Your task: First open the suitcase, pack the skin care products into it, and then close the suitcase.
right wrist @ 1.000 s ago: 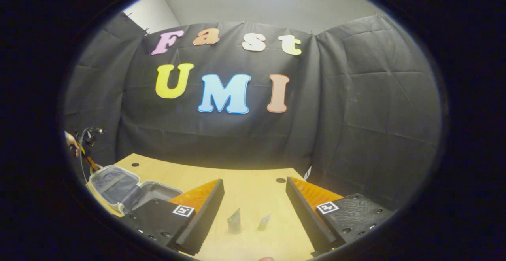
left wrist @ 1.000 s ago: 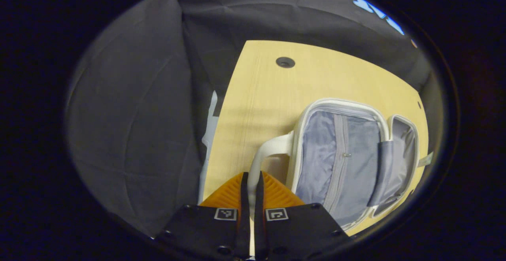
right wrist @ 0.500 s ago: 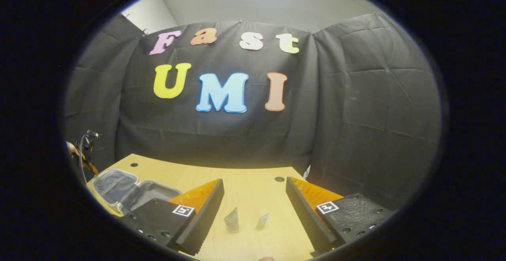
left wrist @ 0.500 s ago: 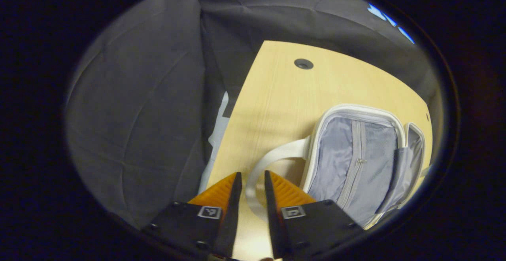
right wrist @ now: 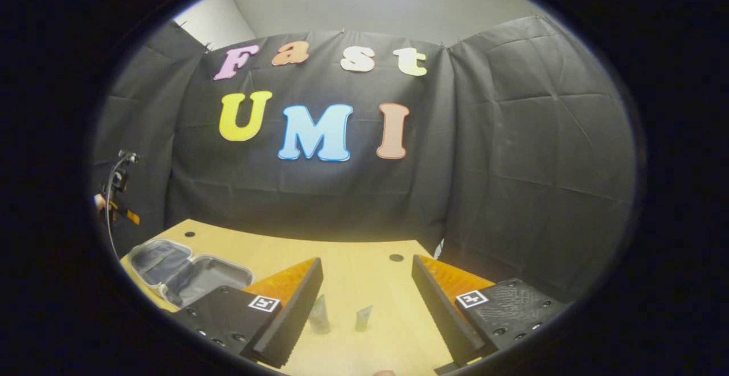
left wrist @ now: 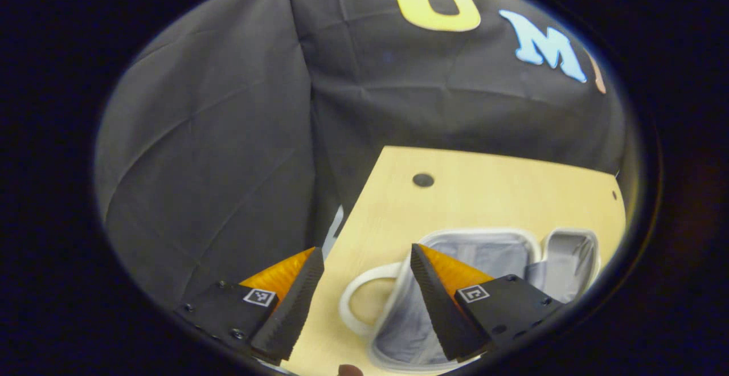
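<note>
The white suitcase lies open on the wooden table, its grey lining and zipped divider showing. Its white handle loops out toward my left gripper, which hovers open just above it with nothing between the fingers. In the right gripper view the open suitcase sits at the far left of the table. Two small skin care tubes stand on the table just beyond my right gripper, which is open and holds nothing. The left gripper shows small at the far left.
The table ends at the black cloth wall behind and on both sides. Round cable holes mark its far part. Bare wood lies between the suitcase and the tubes.
My left gripper was shut on the suitcase handle; it has opened, let go and tipped upward. The right gripper has hardly moved.
</note>
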`<act>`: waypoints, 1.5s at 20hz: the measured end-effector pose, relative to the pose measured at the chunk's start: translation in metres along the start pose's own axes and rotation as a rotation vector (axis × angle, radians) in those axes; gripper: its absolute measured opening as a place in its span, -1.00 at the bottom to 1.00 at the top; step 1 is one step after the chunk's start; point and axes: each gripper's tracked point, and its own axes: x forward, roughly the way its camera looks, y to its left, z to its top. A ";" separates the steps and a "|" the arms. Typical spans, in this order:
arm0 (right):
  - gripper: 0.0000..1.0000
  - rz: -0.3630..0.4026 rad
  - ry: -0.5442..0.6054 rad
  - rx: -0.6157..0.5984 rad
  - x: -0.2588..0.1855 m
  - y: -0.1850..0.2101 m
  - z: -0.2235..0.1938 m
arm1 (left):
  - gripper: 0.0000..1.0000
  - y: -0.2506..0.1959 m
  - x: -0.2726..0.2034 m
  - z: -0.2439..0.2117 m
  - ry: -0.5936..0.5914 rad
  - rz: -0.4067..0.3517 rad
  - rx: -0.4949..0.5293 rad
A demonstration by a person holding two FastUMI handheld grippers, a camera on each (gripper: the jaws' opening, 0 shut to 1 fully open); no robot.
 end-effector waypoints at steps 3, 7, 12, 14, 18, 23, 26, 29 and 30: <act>0.92 0.023 0.004 0.017 0.003 -0.010 -0.005 | 0.99 -0.069 -0.036 0.029 -0.145 -0.095 -0.039; 0.92 0.044 0.006 0.025 0.005 -0.022 -0.010 | 0.93 -0.160 -0.081 0.040 -0.250 -0.231 -0.108; 0.84 0.063 0.001 0.019 0.004 -0.032 -0.014 | 0.96 -0.288 -0.132 0.030 -0.311 -0.392 -0.059; 0.92 0.066 0.003 0.015 0.003 -0.038 -0.016 | 0.96 -0.342 -0.152 0.017 -0.325 -0.474 -0.024; 0.91 0.072 0.015 -0.005 0.001 -0.051 -0.024 | 0.96 -0.451 -0.186 -0.020 -0.313 -0.638 -0.003; 0.92 0.098 0.040 -0.018 0.002 -0.062 -0.036 | 0.96 -0.531 -0.219 -0.048 -0.336 -0.750 -0.007; 0.92 0.132 0.060 -0.024 0.007 -0.064 -0.044 | 0.96 -0.574 -0.228 -0.069 -0.331 -0.806 0.022; 0.92 0.164 0.080 -0.003 0.010 -0.067 -0.054 | 0.95 -0.604 -0.225 -0.108 -0.294 -0.835 0.039; 0.92 0.172 0.083 0.002 0.011 -0.068 -0.056 | 0.96 -0.612 -0.219 -0.123 -0.277 -0.832 0.052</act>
